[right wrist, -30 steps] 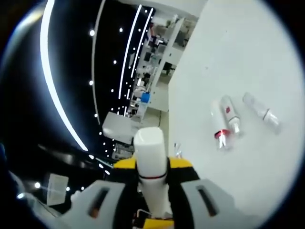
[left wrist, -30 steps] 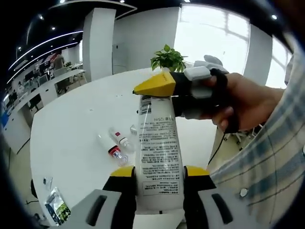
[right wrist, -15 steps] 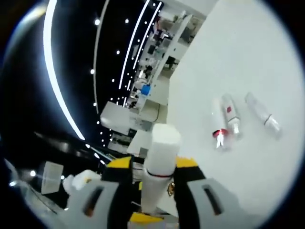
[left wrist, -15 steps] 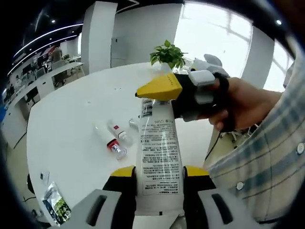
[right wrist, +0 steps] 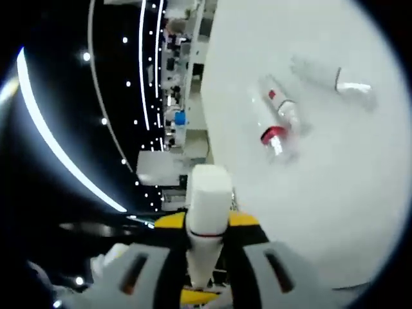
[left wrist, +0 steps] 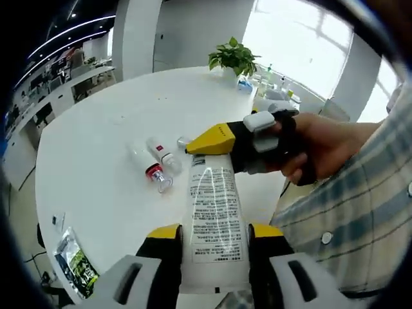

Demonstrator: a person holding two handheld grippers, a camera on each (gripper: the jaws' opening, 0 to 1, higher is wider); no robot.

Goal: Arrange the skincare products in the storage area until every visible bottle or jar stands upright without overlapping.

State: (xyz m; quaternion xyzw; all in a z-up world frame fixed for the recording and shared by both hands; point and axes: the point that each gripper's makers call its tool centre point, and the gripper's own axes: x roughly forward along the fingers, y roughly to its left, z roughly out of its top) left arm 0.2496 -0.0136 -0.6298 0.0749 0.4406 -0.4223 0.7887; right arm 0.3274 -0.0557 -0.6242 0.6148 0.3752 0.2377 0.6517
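White round tabletop (left wrist: 96, 161) in an office, left gripper (left wrist: 215, 235) clamped on a white tube (left wrist: 212, 212) (held above it), right gripper (right wrist: 206, 225) clenched on its cap (right wrist: 209, 193), small bottles (left wrist: 158, 170) lying flat nearby.

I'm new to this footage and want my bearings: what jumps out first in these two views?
A large white tube with printed text, gripped at both ends: the left gripper clamps its lower body, and the right gripper, held in a person's hand, grips its upper end. In the right gripper view the tube's white cap sticks out past the jaws. Behind, small bottles lie on their sides on the white table.
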